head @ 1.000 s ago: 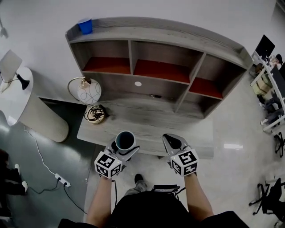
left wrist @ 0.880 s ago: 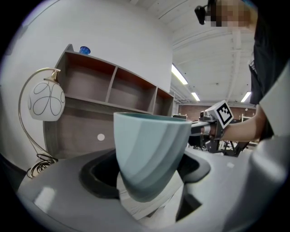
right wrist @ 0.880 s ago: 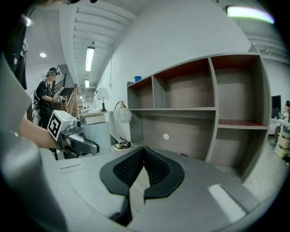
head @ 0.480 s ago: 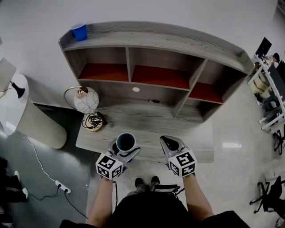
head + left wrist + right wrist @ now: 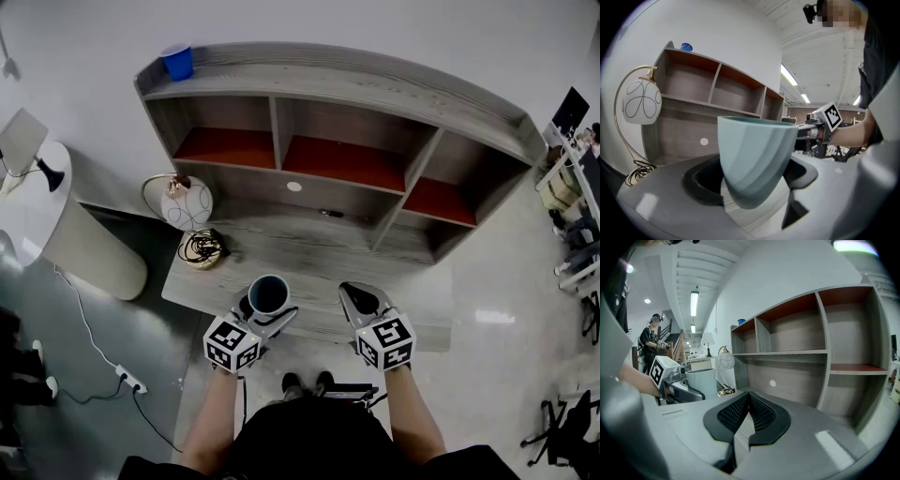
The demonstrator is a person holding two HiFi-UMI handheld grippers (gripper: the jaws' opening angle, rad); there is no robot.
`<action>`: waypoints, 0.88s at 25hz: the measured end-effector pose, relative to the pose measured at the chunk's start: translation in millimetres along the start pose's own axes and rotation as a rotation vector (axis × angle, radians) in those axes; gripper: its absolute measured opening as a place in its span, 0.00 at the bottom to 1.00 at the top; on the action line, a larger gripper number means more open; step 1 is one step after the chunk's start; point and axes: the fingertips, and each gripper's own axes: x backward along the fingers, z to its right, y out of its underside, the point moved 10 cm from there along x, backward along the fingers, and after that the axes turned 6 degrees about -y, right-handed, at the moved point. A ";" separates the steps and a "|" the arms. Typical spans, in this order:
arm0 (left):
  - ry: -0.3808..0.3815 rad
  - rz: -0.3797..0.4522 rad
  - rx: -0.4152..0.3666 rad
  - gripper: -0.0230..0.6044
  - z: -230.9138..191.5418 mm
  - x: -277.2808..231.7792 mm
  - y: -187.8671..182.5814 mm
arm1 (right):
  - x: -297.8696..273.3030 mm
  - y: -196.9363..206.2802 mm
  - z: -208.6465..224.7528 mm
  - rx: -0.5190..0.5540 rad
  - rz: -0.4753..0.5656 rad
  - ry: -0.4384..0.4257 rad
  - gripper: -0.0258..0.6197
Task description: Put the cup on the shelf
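Little has changed over the last second. The left gripper (image 5: 263, 307) still holds the cup (image 5: 269, 293) over the front edge of the shelf's (image 5: 356, 89) lower ledge, and the right gripper (image 5: 361, 302) stays level beside it, a little apart. Only the head view has drifted slightly against the shelf. Judgement: the carry has paused or barely advanced. The placing step is not yet begun, and the full reach to a compartment remains.

**Gripper state**
1. Left gripper: jaws clamped on the cup's lower half, one jaw on each side.
2. Right gripper: jaws closed together, with nothing between them.

**Cup condition**
- Colour: pale blue-green, with faint diagonal bands of tone on the wall.
- Shape: tapers toward the base. No handle shows.
- Attitude: upright, rim level, clear of the ledge.
- Interior: dark from above, so contents cannot be determined.

**Destination**
The three upper compartments, each with a red floor, are open and unoccupied. A blue cup (image 5: 177, 58) stands on the top board at its left end. A lamp (image 5: 185, 202) and a cable coil (image 5: 200, 247) occupy the ledge's left end, well apart from the held cup.
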 end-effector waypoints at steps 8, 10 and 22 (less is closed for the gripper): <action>-0.007 -0.012 -0.012 0.62 10.2 -5.8 -1.9 | 6.0 3.3 8.4 -0.010 0.011 -0.010 0.06; -0.011 -0.012 -0.014 0.62 11.8 -7.1 -3.5 | 7.2 3.4 10.5 -0.013 0.014 -0.013 0.06; -0.025 -0.032 -0.025 0.62 23.3 -16.5 -4.9 | 18.2 4.2 29.7 -0.012 0.007 -0.029 0.06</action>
